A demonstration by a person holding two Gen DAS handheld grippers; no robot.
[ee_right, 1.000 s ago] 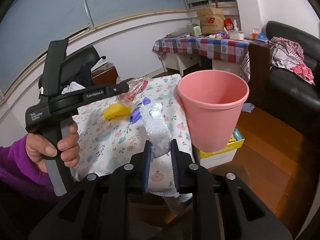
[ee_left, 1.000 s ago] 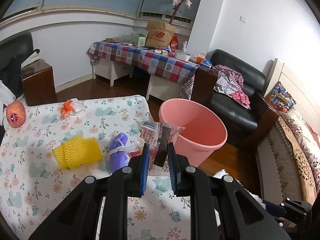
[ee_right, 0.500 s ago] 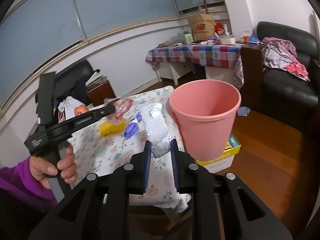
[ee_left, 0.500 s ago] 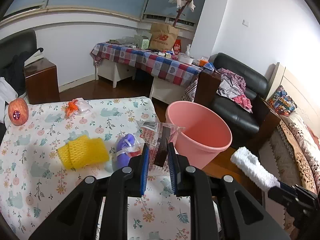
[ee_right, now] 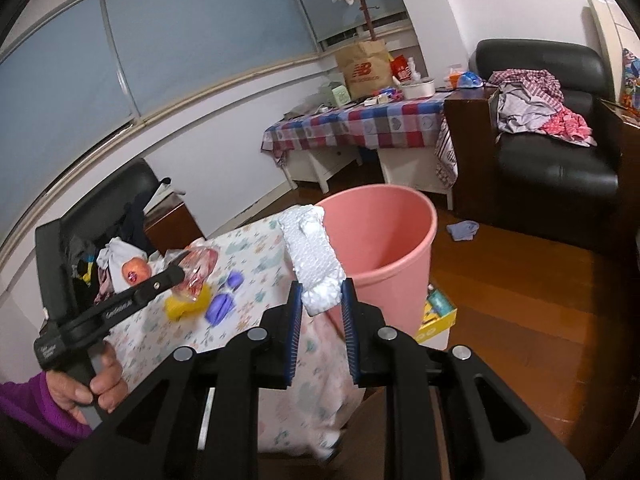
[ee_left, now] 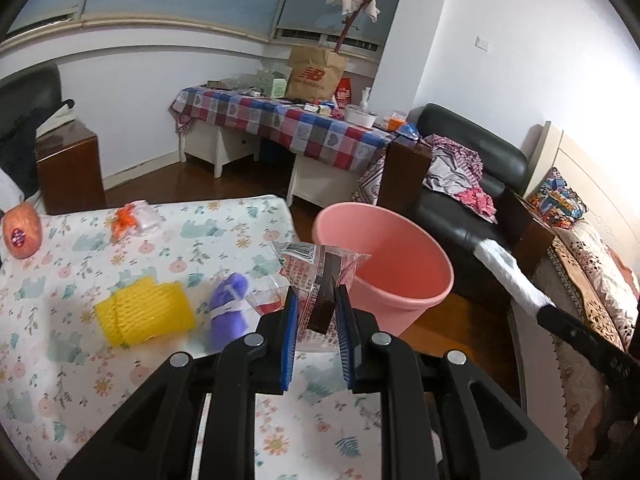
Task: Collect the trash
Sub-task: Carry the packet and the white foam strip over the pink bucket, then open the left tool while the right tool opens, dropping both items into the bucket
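Observation:
My left gripper (ee_left: 316, 312) is shut on a clear plastic wrapper (ee_left: 320, 276) with red print, held above the table's right edge beside the pink bin (ee_left: 384, 272). My right gripper (ee_right: 319, 306) is shut on a white foam strip (ee_right: 314, 264), held up in front of the pink bin (ee_right: 384, 248); the strip also shows in the left wrist view (ee_left: 508, 276). On the floral table (ee_left: 60, 360) lie a yellow foam net (ee_left: 144, 310), a purple bundle (ee_left: 230, 308) and an orange-and-clear wrapper (ee_left: 132, 220).
An apple (ee_left: 22, 232) sits at the table's far left edge. A yellow box (ee_right: 438, 312) lies on the wood floor by the bin. A black sofa (ee_left: 460, 184) with clothes, a checked table (ee_left: 288, 120) and a bed (ee_left: 592, 280) stand around.
My right gripper has swung the foam strip up toward the bin's mouth, and it has come into the left wrist view. My left gripper has kept hold of the wrapper and shifted slightly nearer the bin.

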